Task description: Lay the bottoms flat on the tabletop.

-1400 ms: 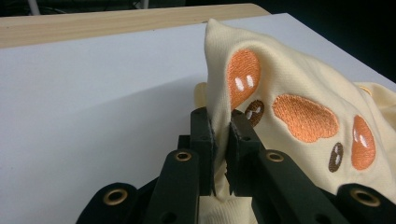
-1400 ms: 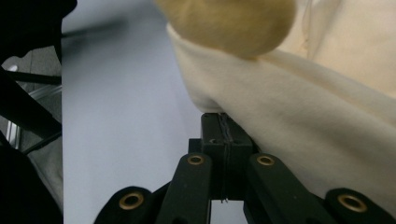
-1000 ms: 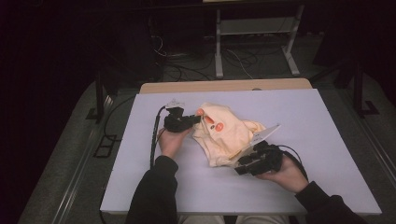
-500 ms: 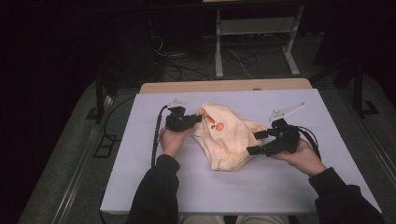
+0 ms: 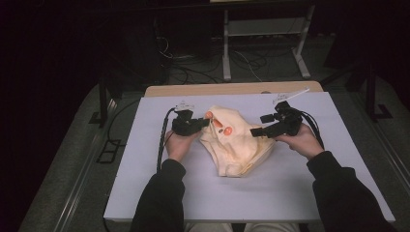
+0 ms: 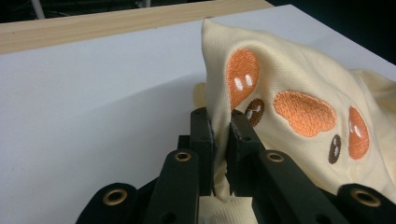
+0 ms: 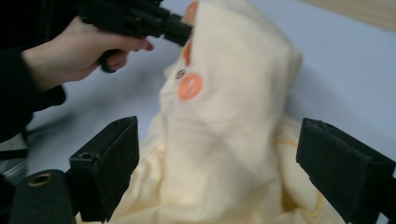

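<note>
On white table (image 5: 145, 159), cream garment (image 5: 237, 145) lies crumpled mid-table; left hand-held gripper (image 6: 219, 140) clenched on its raised edge; right hand-held gripper (image 7: 215, 158) jaws just opened wide, nothing held. Step: regrasping to spread. Next: right needs fresh hold on far edge

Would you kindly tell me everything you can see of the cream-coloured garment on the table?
The garment is a pale cream knit, soft and crumpled, with orange and brown embroidered patches bearing small white marks. It lies bunched in the middle of the white table. The left gripper pinches a fold of it between its fingers, lifting that edge into a peak. The right gripper stands open in front of the cloth, its fingers apart and not pressing it.
</note>
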`<state>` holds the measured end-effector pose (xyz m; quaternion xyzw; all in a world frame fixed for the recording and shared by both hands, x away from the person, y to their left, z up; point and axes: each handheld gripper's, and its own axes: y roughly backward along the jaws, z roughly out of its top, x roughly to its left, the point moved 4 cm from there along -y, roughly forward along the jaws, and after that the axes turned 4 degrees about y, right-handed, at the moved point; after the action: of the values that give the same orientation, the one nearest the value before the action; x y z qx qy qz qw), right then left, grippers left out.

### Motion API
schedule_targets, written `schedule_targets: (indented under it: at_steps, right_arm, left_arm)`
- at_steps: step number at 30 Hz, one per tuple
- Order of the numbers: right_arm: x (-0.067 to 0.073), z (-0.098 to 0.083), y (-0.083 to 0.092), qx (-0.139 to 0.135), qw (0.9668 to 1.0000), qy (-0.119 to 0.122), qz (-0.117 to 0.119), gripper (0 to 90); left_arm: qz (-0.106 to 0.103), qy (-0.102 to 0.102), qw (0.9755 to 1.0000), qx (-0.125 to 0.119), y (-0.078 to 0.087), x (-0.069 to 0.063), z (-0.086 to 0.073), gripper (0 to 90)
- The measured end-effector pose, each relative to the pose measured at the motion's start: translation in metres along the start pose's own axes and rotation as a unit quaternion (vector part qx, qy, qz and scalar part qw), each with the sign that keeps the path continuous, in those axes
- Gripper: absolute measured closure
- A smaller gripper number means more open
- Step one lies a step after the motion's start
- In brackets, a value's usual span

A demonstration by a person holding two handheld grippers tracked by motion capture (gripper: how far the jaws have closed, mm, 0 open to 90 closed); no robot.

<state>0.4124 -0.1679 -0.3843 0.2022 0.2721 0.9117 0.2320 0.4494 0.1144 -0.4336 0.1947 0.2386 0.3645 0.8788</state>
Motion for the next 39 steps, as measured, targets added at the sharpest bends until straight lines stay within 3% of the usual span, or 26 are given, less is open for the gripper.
schedule_targets:
  at_steps: [5, 15, 21, 25, 27, 28, 29, 30, 32, 35, 37, 39]
  right_arm:
    - [-0.012, 0.011, -0.009, -0.006, 0.9997, -0.007, -0.024, 13.1]
    - [-0.024, 0.028, -0.040, 0.002, 0.9992, -0.017, -0.036, 13.4]
    - [-0.031, 0.027, -0.054, 0.022, 0.9984, -0.027, -0.043, 13.8]
    - [-0.038, 0.021, -0.065, 0.034, 0.9974, -0.054, -0.033, 15.0]
    - [-0.042, 0.016, -0.072, 0.056, 0.9949, -0.082, -0.016, 26.0]
    - [-0.042, 0.014, -0.074, 0.062, 0.9944, -0.085, -0.009, 34.7]
    - [-0.040, 0.012, -0.076, 0.061, 0.9941, -0.088, 0.016, 57.4]
    - [-0.040, 0.012, -0.076, 0.061, 0.9941, -0.088, 0.016, 57.4]
    - [-0.038, 0.015, -0.075, 0.059, 0.9948, -0.082, -0.011, 77.2]
    - [-0.037, 0.016, -0.074, 0.064, 0.9943, -0.081, -0.025, 80.4]
    - [-0.039, 0.017, -0.069, 0.066, 0.9937, -0.085, -0.032, 81.7]
    - [-0.040, 0.017, -0.067, 0.065, 0.9935, -0.086, -0.036, 81.9]
  left_arm:
    - [0.000, 0.000, 1.0000, 0.000, 0.000, -0.001, 0.000, 81.0]
    - [-0.001, -0.003, 1.0000, 0.000, 0.001, -0.002, 0.000, 80.9]
    - [-0.001, -0.013, 0.9999, -0.003, 0.002, -0.007, 0.002, 80.8]
    - [-0.002, -0.019, 0.9998, -0.004, 0.003, -0.008, 0.003, 80.8]
    - [-0.003, -0.019, 0.9998, -0.003, 0.003, -0.009, 0.003, 80.8]
    - [-0.003, -0.021, 0.9998, -0.003, 0.003, -0.009, 0.003, 80.8]
    - [-0.003, -0.021, 0.9998, -0.003, 0.003, -0.010, 0.003, 80.4]
    - [-0.003, -0.023, 0.9997, -0.004, 0.003, -0.010, 0.003, 80.4]
    - [0.001, -0.024, 0.9997, -0.006, 0.002, -0.011, 0.003, 76.8]
    - [0.002, -0.014, 0.9999, -0.010, 0.001, -0.013, 0.004, 69.8]
    - [0.005, -0.005, 0.9999, -0.014, 0.001, -0.015, 0.005, 58.6]
    - [0.013, -0.002, 0.9998, -0.013, 0.001, -0.018, 0.006, 57.2]
